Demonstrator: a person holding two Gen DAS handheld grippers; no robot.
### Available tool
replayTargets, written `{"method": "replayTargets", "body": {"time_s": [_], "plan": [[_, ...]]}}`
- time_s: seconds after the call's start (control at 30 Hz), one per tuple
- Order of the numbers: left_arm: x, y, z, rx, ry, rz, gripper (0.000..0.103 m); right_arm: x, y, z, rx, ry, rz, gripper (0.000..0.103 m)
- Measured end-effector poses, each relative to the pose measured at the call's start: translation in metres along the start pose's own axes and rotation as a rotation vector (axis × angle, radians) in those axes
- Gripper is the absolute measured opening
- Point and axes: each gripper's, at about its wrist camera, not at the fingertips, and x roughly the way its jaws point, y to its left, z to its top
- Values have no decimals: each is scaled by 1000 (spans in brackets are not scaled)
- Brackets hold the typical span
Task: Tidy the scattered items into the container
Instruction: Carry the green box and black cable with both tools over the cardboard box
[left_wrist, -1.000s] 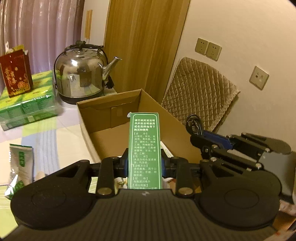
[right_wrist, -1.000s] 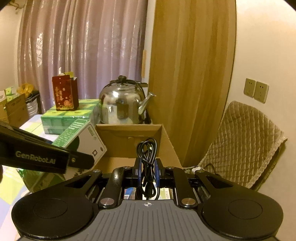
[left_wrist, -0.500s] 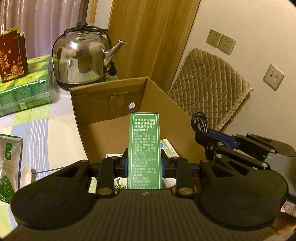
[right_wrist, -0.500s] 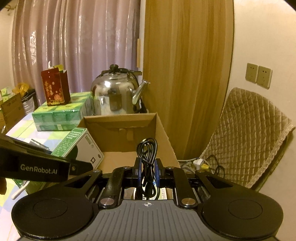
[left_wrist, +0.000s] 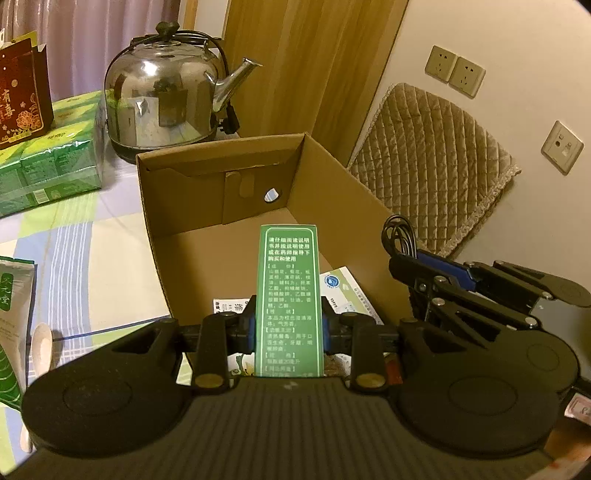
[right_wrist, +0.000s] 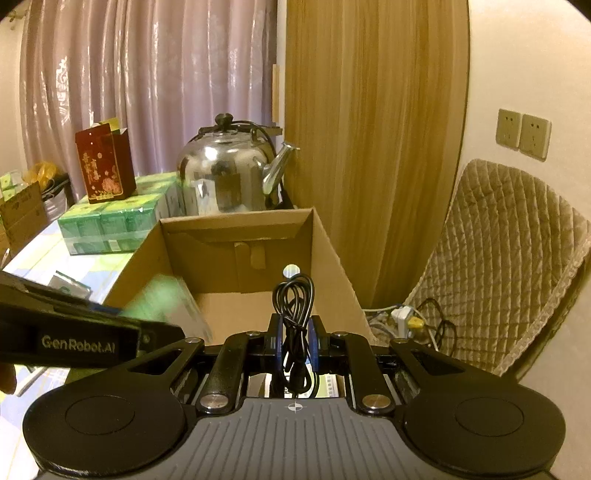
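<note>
My left gripper (left_wrist: 288, 326) is shut on a tall green medicine box (left_wrist: 289, 291) and holds it upright over the near end of the open cardboard box (left_wrist: 221, 173). Flat white packets (left_wrist: 343, 288) lie on the carton's floor below. My right gripper (right_wrist: 294, 332) is shut on a coiled black cable (right_wrist: 293, 306), just above the cardboard box (right_wrist: 236, 218) at its near right side. In the left wrist view the right gripper (left_wrist: 406, 258) sits at the carton's right wall with the cable (left_wrist: 400, 236) sticking up. In the right wrist view the left gripper (right_wrist: 92, 332) carries the blurred green box (right_wrist: 162, 299).
A steel kettle (left_wrist: 162, 92) stands right behind the carton. Green tissue packs (left_wrist: 44, 170) with a red gift bag (left_wrist: 18, 92) lie at the back left. A green-white pouch (left_wrist: 11, 314) and a spoon (left_wrist: 42, 347) lie on the tablecloth. A quilted chair (left_wrist: 424, 162) and floor cords (right_wrist: 402, 317) are on the right.
Both grippers have moved forward and down toward the carton, which now fills more of each view. Each keeps its hold, on the green box and on the cable.
</note>
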Motion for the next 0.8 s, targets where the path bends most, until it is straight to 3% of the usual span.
{"method": "replayTargets", "body": {"time_s": [0.6,0.8], "plan": [[-26,14,4,2,-63,41,26,-4,0,-7,6,13,10,11],[-30,14,2,3,-68,39,31,-2,3,-5,21,21,23,11]]}}
